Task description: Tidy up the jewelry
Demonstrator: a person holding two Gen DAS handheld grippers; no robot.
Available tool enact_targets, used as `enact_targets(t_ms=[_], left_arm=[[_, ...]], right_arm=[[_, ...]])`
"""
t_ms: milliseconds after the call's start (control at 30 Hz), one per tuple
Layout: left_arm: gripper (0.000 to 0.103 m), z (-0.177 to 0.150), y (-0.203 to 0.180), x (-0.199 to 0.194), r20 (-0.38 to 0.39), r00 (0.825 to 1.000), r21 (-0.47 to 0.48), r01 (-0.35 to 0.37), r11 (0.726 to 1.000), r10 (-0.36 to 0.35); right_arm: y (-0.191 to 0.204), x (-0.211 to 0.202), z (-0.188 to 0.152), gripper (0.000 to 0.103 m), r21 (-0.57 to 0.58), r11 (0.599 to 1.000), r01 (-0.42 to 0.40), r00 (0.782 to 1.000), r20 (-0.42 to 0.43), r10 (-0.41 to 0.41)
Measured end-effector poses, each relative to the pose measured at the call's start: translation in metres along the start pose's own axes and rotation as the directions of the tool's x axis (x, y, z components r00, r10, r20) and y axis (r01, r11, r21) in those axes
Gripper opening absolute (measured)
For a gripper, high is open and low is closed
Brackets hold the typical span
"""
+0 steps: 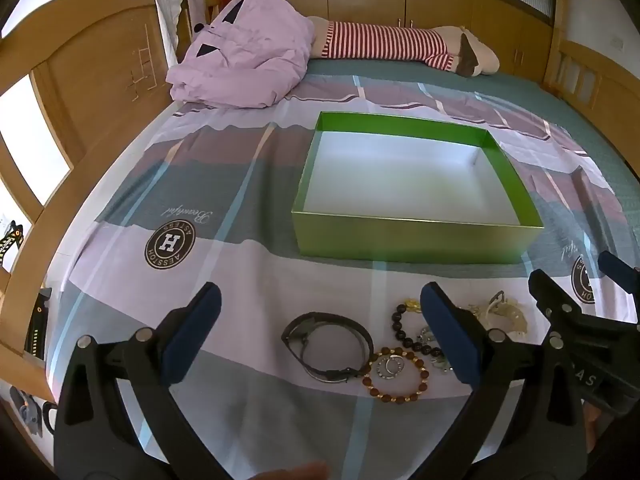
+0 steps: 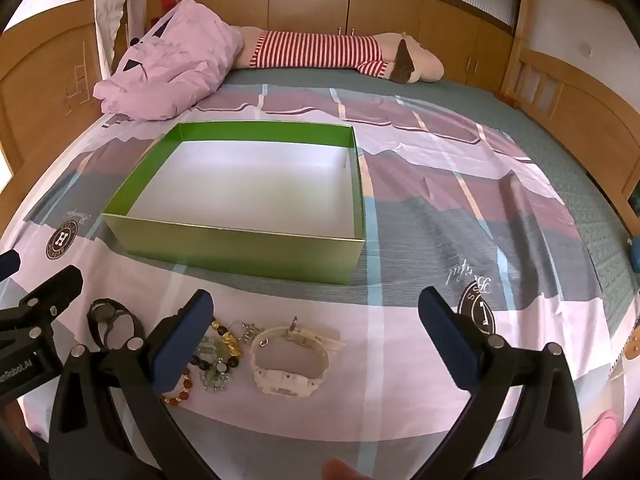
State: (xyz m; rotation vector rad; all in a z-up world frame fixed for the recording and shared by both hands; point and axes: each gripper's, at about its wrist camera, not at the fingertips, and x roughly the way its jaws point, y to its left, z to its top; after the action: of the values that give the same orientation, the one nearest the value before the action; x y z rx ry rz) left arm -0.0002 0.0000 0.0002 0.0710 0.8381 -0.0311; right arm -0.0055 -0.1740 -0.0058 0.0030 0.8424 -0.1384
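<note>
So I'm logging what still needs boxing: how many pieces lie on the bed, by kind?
Watches: 2, black and white
Clearly separate bead bracelets: 2, brown and dark
Tangled pale bead and charm cluster: 1, pieces inseparable
Total: 5

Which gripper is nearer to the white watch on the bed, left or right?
Right. The white watch lies just ahead between the open right gripper fingers; the left gripper hovers further left, above the black watch.

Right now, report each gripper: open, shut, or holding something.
Left gripper: open, holding nothing, above the black watch.
Right gripper: open, holding nothing, above the white watch.
</note>
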Motion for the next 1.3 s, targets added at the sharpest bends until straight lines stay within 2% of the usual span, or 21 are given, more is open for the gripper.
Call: enact_targets(t_ms=[1300], left_arm=[[0.101,-0.0038,-0.0014,0.0068,-0.021,1.000,0.010,-0.010,1.000,0.010]], right_arm=[[-0.0023,-0.0074,0.0013,0.102,0.007,1.000,-0.004,1.000,0.009,0.004]])
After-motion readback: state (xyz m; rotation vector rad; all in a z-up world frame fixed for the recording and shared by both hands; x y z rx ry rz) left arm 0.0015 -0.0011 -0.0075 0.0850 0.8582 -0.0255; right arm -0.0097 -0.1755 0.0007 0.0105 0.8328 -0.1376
